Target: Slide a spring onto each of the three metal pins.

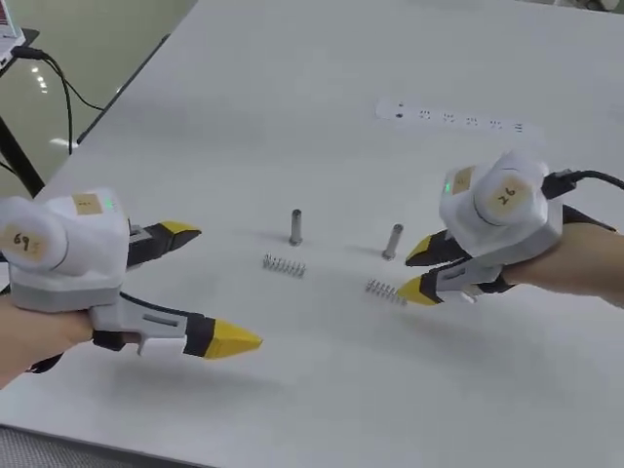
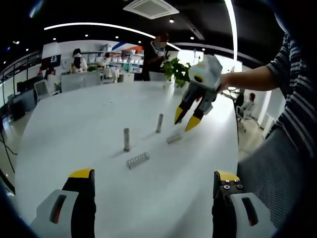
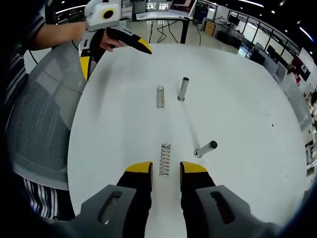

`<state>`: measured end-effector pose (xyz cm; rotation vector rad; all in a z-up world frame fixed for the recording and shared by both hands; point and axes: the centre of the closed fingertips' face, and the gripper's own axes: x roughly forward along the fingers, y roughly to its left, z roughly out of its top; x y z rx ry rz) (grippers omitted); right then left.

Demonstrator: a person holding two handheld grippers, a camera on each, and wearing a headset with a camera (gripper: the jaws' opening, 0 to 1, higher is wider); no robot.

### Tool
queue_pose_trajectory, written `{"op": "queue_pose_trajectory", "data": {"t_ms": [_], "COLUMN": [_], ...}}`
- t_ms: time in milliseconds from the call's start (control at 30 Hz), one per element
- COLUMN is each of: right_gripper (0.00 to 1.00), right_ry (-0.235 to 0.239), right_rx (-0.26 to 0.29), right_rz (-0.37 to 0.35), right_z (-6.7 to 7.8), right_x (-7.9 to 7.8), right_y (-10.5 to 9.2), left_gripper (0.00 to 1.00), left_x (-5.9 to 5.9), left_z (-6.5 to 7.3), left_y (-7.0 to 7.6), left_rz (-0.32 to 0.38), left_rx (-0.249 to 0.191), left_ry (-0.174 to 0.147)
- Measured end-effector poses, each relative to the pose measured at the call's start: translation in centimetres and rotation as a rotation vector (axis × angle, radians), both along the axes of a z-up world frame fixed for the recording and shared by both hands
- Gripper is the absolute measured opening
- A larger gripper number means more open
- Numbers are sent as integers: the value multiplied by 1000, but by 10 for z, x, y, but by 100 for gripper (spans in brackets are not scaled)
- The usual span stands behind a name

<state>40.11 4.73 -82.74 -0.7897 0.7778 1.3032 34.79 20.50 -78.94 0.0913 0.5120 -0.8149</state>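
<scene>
Yellow tips of the right claw [image 3: 166, 169] are held a little apart, and the near end of a spring [image 3: 165, 158] is seen between them, flat on the white tabletop [image 3: 237, 99] and not yet gripped. A metal pin [image 3: 205, 148] is stood close by. The left claw [image 1: 214, 286] is held wide apart, with nothing in it. If the spring is pinched off-centre, it could be flicked away — or the pin could be knocked over.

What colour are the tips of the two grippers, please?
The fingertips are yellow, with black just behind them. The head view shows this best.
</scene>
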Motion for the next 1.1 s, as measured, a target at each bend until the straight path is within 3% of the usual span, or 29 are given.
{"op": "queue_pose_trajectory", "data": {"t_ms": [533,1100], "right_gripper": [15,8], "right_ry": [31,31], "right_rx": [-54,-57], "right_rz": [-16,-11], "right_z": [-32,-36], "right_x": [2,2], "right_y": [0,0], "left_gripper": [97,96], "left_x": [-2,-4], "left_z": [-2,-3], "left_y": [4,3], "left_rz": [5,4], "left_rx": [4,11], "left_ry": [8,16]}}
